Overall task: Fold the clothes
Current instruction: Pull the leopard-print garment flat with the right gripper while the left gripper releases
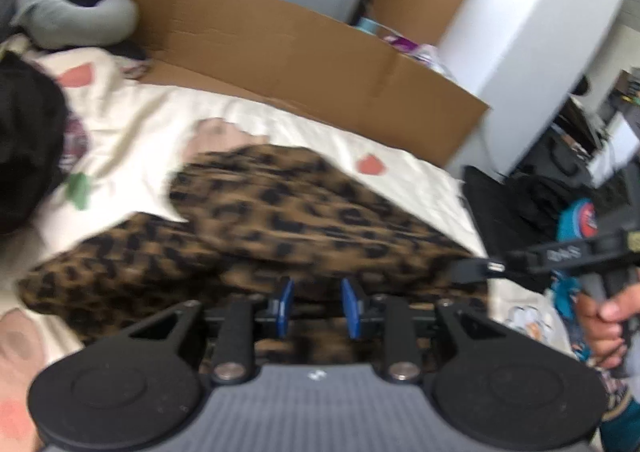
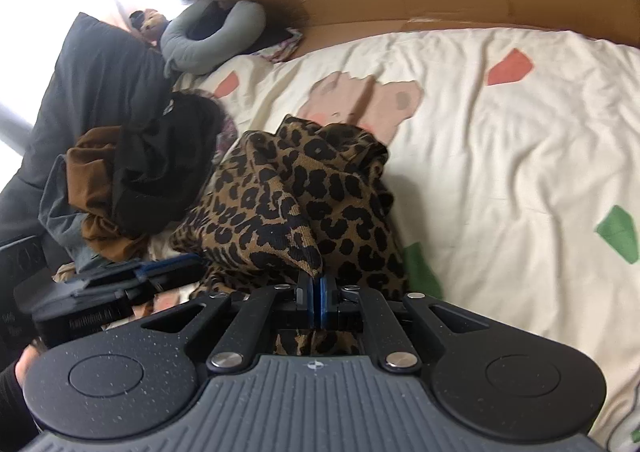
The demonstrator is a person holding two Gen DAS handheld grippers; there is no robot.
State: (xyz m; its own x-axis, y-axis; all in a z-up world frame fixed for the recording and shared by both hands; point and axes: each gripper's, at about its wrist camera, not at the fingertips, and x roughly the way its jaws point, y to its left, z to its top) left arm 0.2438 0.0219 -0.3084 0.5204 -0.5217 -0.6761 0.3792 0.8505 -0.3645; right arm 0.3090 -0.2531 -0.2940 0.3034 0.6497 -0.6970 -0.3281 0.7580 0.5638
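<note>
Cream cotton bedding printed with pink bears and red and green shapes (image 2: 500, 155) covers the bed that serves as the work surface, with a flattened brown cardboard sheet (image 1: 304, 47) propped along its far edge and a grey curved neck pillow (image 2: 212, 39) near the head. On this bedding lies the leopard-print knit garment in tan and black (image 2: 296, 195), bunched rather than spread, with a heap of unfolded dark and brown clothes (image 2: 128, 179) just beside it. The right gripper (image 2: 318, 302) is clenched on a pinched edge of the garment, fabric rising from the blue pads and trailing below them. The left gripper (image 1: 316, 308) hovers over the same garment with its blue pads (image 1: 285, 308) parted and nothing between them; the left view is motion-blurred, so whether the tips touch the cloth cannot be told. The step in hand looks like getting a second hold so the piece can be lifted and laid flat, which would put the task at an early stage. To do it well, the free tool should probably take a single layer at a matching corner or hem, well apart from the right-hand pinch, so that pulling the two apart opens the fabric instead of twisting it. Grabbing a thick bunch risks trapping hidden folds.
</note>
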